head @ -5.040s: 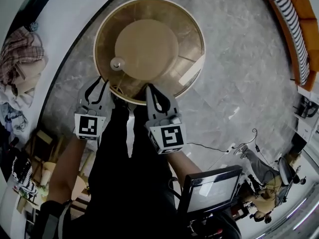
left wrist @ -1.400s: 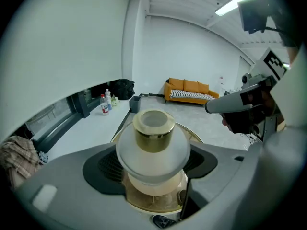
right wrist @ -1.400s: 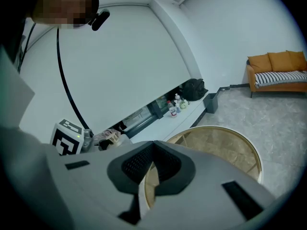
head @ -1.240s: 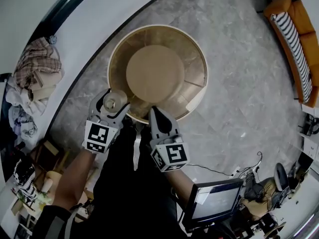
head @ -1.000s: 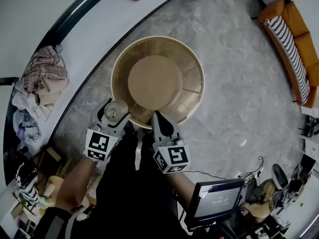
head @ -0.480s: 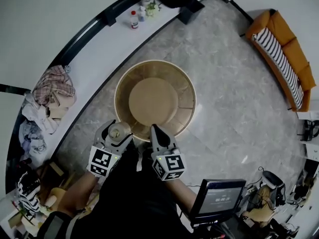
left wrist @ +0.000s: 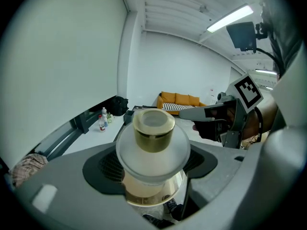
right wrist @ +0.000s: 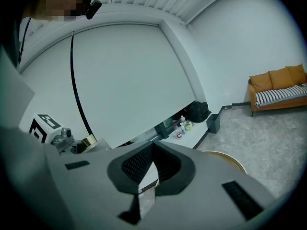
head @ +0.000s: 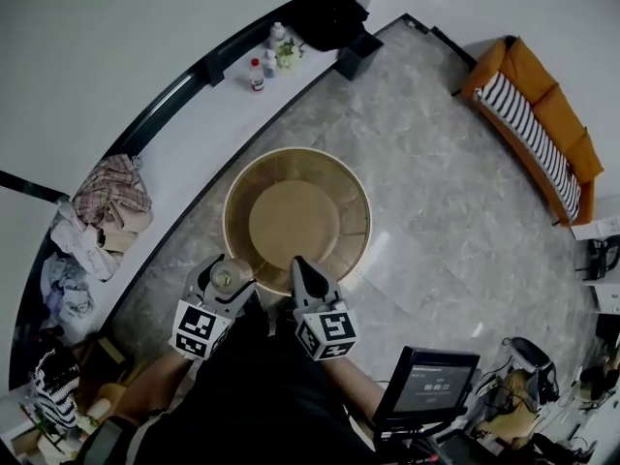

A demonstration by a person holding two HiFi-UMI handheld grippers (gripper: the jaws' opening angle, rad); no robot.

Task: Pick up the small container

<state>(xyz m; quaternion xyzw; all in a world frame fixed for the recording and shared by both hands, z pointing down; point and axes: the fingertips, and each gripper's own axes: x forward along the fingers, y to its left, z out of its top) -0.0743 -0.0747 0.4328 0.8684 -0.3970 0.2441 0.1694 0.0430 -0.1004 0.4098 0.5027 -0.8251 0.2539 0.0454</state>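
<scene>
- The left gripper [left wrist: 152, 176] has its jaws closed on the small container [left wrist: 152, 150]; the frosted round body sits between the pads and its gold cap [left wrist: 153, 127] points up, so its long axis looks upright.
- In the head view the small container [head: 225, 277] is in the left gripper [head: 219, 287], at about 7 o'clock on the round table [head: 360, 223], over or just outside the rim. I cannot tell which.
- The pick looks done: the container appears clear of the tabletop, and the coming move is likely a carry or a lift.
- The right gripper [right wrist: 151, 163] has its jaws together with nothing between them. In the head view the right gripper [head: 300, 269] is at the table's 6 o'clock, near the left one on its 3 o'clock side.
- Judged room: bare floor [head: 436, 211] lies open toward 3 o'clock. The ledge [head: 194, 124] with bottles [head: 257, 74] runs past 10 o'clock, well apart. The table rim at 12 o'clock from the left gripper is the nearest edge to catch.
</scene>
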